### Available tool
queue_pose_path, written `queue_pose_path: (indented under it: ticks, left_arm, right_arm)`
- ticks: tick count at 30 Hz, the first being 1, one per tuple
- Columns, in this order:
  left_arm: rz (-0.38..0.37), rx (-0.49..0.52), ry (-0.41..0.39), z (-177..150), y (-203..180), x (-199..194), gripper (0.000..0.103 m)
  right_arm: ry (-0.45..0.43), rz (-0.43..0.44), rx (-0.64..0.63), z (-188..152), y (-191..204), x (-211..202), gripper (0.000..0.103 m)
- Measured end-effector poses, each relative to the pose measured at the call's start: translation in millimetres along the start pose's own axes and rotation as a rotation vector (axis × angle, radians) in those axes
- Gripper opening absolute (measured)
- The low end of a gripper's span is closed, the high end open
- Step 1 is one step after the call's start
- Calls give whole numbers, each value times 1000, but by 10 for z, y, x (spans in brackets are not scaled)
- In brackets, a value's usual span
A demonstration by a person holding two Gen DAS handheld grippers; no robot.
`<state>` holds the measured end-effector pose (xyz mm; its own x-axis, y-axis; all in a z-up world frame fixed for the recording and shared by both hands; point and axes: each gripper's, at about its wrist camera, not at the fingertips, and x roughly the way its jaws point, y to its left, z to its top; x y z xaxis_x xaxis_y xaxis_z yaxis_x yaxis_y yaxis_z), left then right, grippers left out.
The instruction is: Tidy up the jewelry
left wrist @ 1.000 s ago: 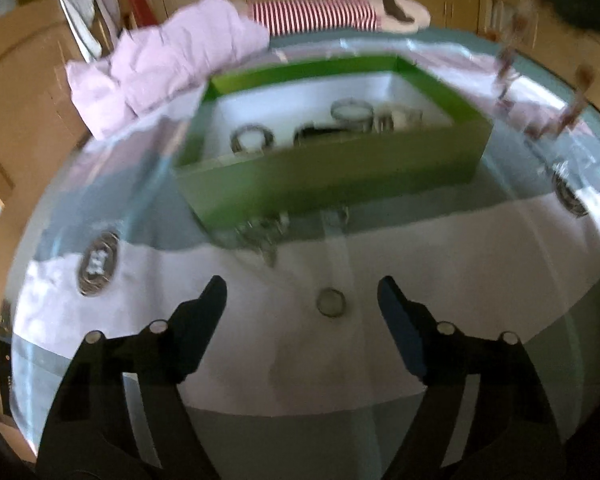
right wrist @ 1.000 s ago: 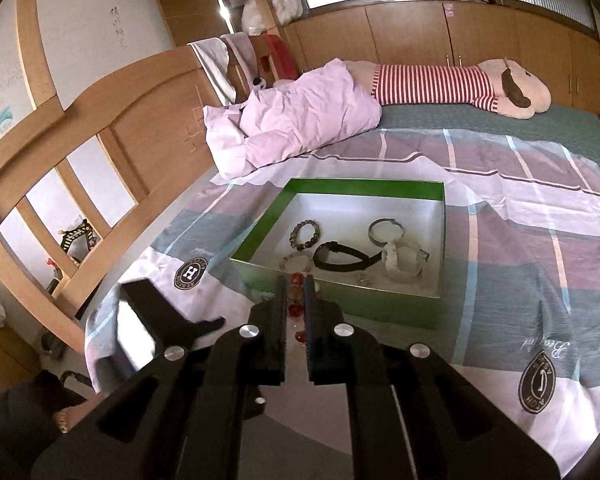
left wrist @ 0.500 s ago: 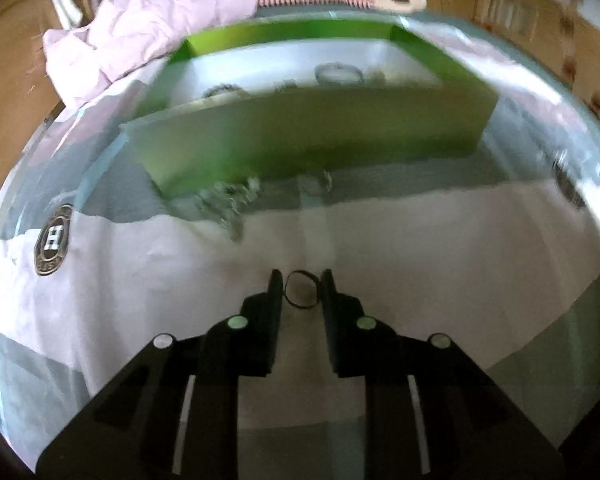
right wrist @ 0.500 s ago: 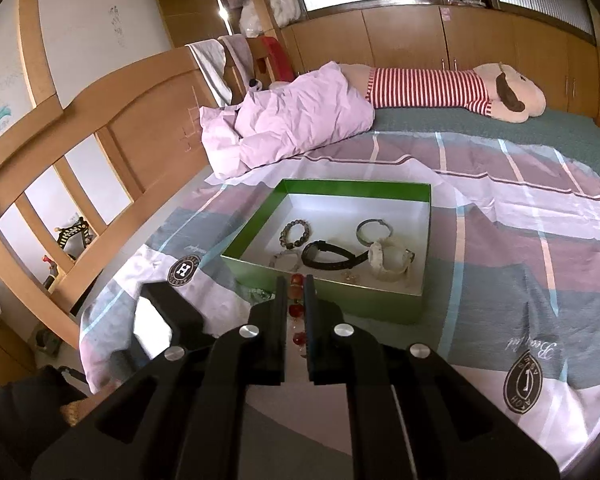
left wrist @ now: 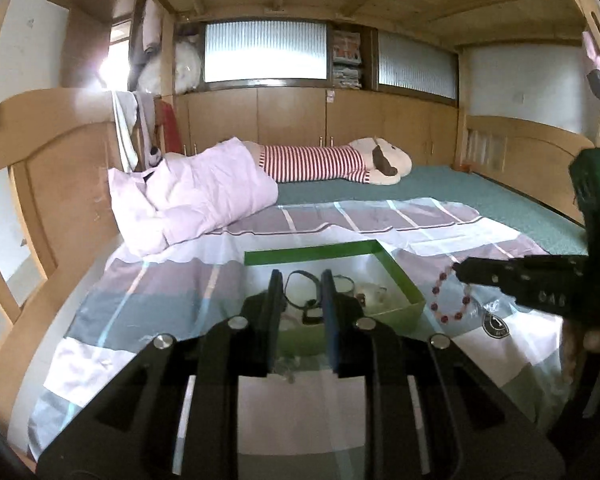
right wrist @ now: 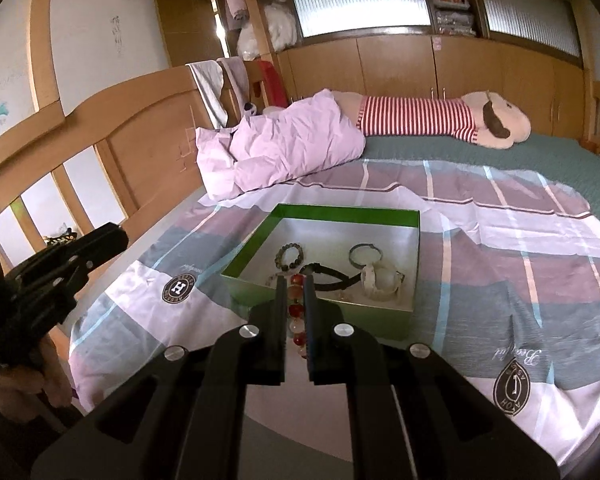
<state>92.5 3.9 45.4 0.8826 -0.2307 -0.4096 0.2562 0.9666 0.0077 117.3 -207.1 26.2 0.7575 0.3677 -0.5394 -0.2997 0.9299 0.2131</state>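
Nearest the lens, the left gripper (left wrist: 300,280) has its black jaws drawn in close after just closing, pinching a thin dark metal ring (left wrist: 300,290) that stands upright between the pads, up off the bedding. The right gripper (right wrist: 294,296) has its jaws pressed nearly together, clamping a bracelet of red and pale round beads (right wrist: 296,312); in the left wrist view that bracelet dangles as a loop from the tip, just beside the box. Under both lies the plaid sheet of purple, grey and white blocks (right wrist: 520,264). On it sits the shallow green cardboard box with a white inside (right wrist: 340,214). Inside it: a dark beaded bracelet (right wrist: 290,258) at the left, a black strap band (right wrist: 332,276) in the middle, a thin grey bangle (right wrist: 364,252) behind, and a white wristwatch (right wrist: 382,282) at the right. Farther back, a crumpled pink quilt (right wrist: 292,144), then a long plush toy in red and white stripes (right wrist: 440,118) by the wooden cabinets (right wrist: 400,68).
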Motion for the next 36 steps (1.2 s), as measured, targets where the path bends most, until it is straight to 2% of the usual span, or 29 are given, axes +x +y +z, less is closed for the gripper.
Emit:
queue_pose_path:
  ticks: [4, 8, 36]
  left_arm:
    - [-19, -44, 36, -26, 57, 110, 19]
    - [-22, -47, 52, -45, 74, 183, 19]
    - [-27, -56, 85, -101, 69, 299, 19]
  right_arm:
    - [-7, -11, -15, -22, 64, 12, 8]
    - [0, -17, -17, -22, 70, 67, 8]
    - [9, -20, -19, -51, 50, 87, 8]
